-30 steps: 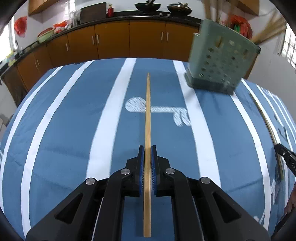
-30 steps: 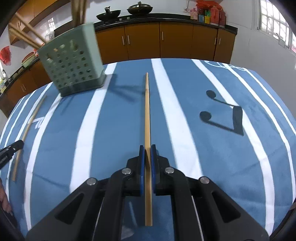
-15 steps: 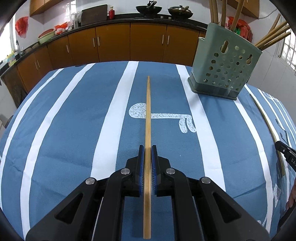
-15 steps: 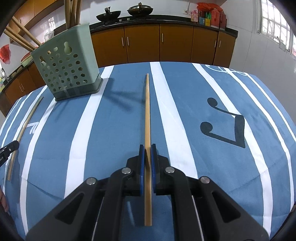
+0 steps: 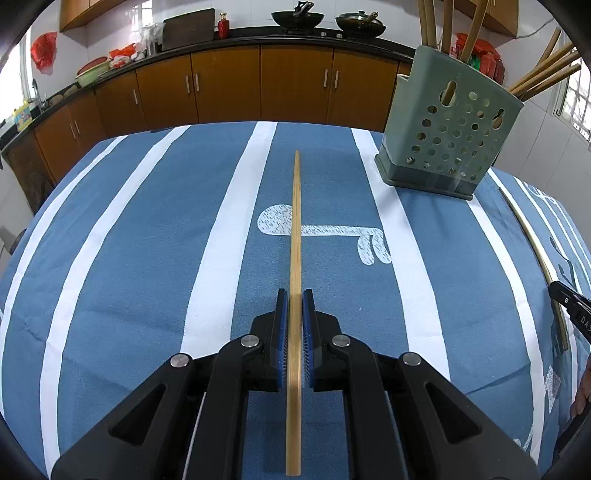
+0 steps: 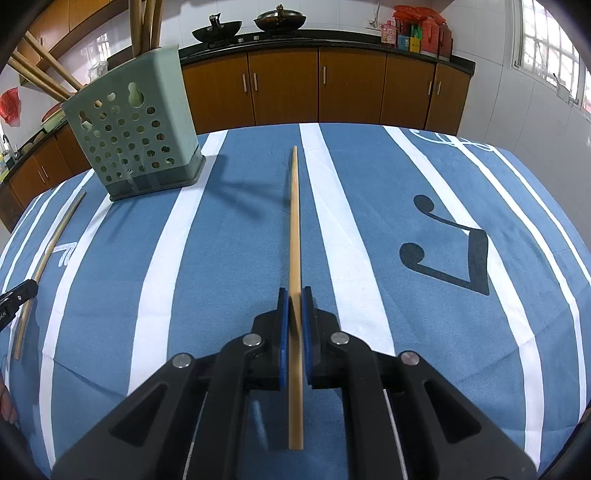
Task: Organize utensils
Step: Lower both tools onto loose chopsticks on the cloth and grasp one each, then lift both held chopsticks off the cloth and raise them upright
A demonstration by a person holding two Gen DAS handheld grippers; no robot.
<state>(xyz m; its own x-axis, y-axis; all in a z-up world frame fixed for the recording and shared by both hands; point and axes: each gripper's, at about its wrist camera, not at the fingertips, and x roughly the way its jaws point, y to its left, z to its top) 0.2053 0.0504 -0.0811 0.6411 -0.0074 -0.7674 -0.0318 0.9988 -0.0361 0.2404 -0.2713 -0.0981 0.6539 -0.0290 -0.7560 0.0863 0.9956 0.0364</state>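
My left gripper is shut on a long bamboo chopstick that points straight ahead over the blue striped tablecloth. My right gripper is likewise shut on a second chopstick. A green perforated utensil holder stands upright on the cloth with several chopsticks in it, ahead and to the right of the left gripper. In the right wrist view the holder is ahead to the left. Each view catches the other gripper's tip at its edge: the right gripper and the left gripper.
Brown kitchen cabinets under a dark counter with two woks line the wall behind the table. A person's hand shows at the right edge. A white tiled wall with a window lies to the right.
A second ago the holder and its chopsticks were blurred; now they stand sharp and still. Both grippers keep the same grip and place.
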